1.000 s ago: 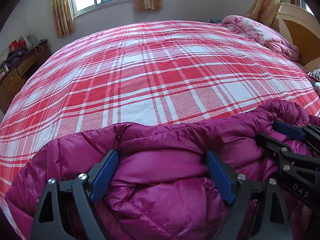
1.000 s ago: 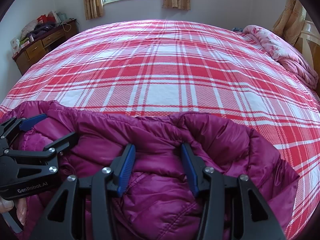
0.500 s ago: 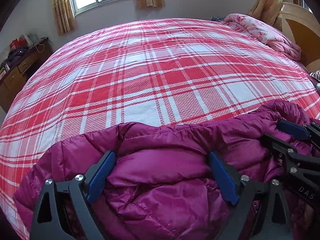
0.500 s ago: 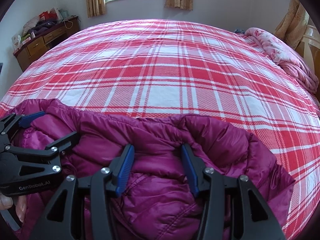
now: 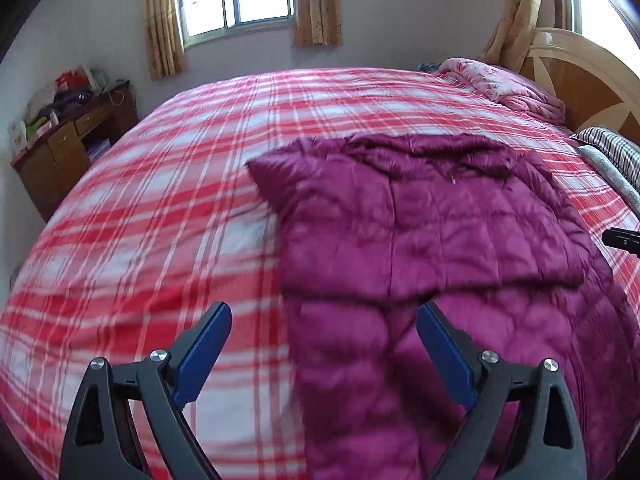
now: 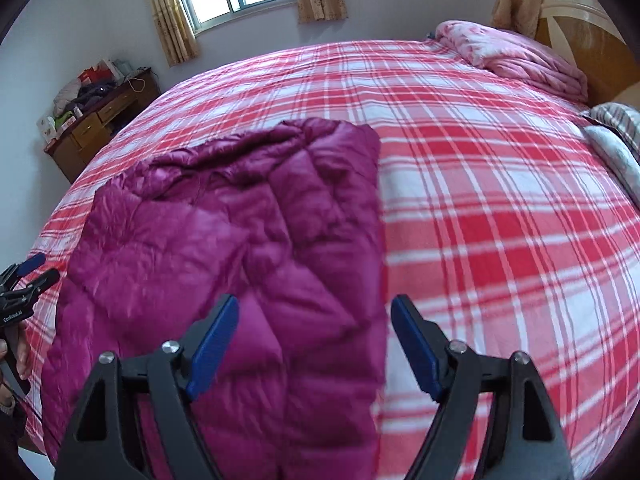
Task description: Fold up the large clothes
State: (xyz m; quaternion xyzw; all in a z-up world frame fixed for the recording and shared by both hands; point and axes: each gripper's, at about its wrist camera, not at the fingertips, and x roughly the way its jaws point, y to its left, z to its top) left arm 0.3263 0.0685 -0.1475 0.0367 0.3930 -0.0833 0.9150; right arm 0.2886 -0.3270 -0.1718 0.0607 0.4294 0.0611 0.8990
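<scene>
A magenta puffer jacket [image 5: 432, 248] lies flat on the red plaid bed, with a folded layer on top; it also shows in the right wrist view [image 6: 240, 264]. My left gripper [image 5: 324, 344] is open and empty, raised above the jacket's left edge. My right gripper [image 6: 316, 340] is open and empty, raised above the jacket's right edge. The left gripper's tip [image 6: 28, 276] shows at the left edge of the right wrist view. The right gripper's tip [image 5: 622, 240] shows at the right edge of the left wrist view.
The red and white plaid bedspread [image 5: 180, 208] covers a large bed. A pink quilt [image 5: 500, 88] is bundled at the head, next to a wooden headboard [image 5: 580, 76]. Striped pillows [image 5: 612, 148] lie at the right. A cluttered wooden dresser [image 5: 68, 140] stands at the left wall.
Both grippers let go of the jacket, opened wider and rose back. The jacket now lies spread out on the bed, farther away from me.
</scene>
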